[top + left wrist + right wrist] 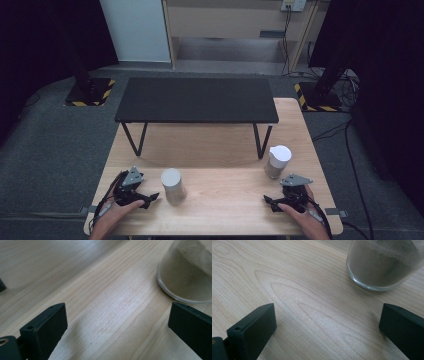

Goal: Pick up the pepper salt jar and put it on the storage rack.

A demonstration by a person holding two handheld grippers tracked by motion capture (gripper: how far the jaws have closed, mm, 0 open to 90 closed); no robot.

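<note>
Two glass jars with white lids, holding a grey-brown powder, stand on the wooden table (225, 210). The left jar (172, 186) is just right of my left gripper (150, 200), which is open and apart from it. The right jar (277, 161) stands a little beyond my right gripper (270, 204), also open. In the left gripper view the jar's base (185, 272) is at the upper right, beyond the open gripper (117, 322). In the right gripper view the other jar's base (384, 262) sits at the top right, ahead of the open gripper (327, 322). Nothing lies between either pair of jaws.
A low black shelf on thin legs (197, 100) spans the far half of the table, with bare wood under it. Bare tabletop lies between the two jars. Black stands with hazard-striped bases (90, 92) and cables (350, 150) are on the floor around the table.
</note>
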